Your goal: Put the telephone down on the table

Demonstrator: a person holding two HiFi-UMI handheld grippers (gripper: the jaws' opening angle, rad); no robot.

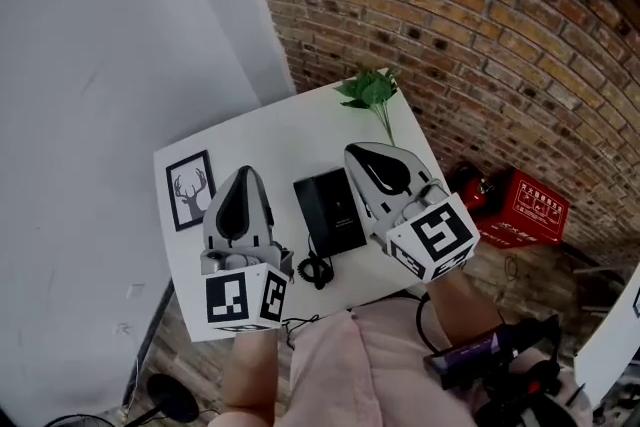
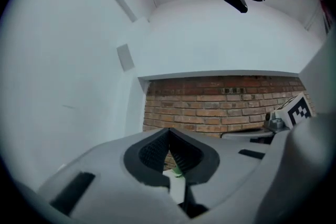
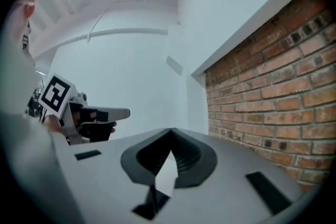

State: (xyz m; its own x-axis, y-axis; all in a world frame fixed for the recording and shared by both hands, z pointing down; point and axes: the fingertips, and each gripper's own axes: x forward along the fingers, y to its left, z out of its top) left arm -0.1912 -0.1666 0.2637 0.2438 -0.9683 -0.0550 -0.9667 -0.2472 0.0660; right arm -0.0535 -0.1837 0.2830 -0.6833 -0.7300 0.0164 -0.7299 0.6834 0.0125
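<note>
The black telephone (image 1: 330, 210) lies flat on the white table (image 1: 280, 130), its coiled cord (image 1: 315, 270) at the near edge. Neither gripper touches it. My left gripper (image 1: 245, 173) hangs high above the table to the phone's left, jaws shut with nothing between them. My right gripper (image 1: 353, 153) hovers above the phone's right side, also shut and empty. In the left gripper view the shut jaws (image 2: 169, 131) face a brick wall, with the right gripper (image 2: 294, 112) alongside. In the right gripper view the shut jaws (image 3: 170, 131) face a white wall, the left gripper (image 3: 79, 113) beside them. The telephone is in neither gripper view.
A framed deer picture (image 1: 190, 190) lies on the table's left part. A green plant sprig (image 1: 370, 93) sits at the far corner by the brick wall (image 1: 480, 35). On the floor to the right stand a red box (image 1: 530, 205) and a red extinguisher (image 1: 468, 185).
</note>
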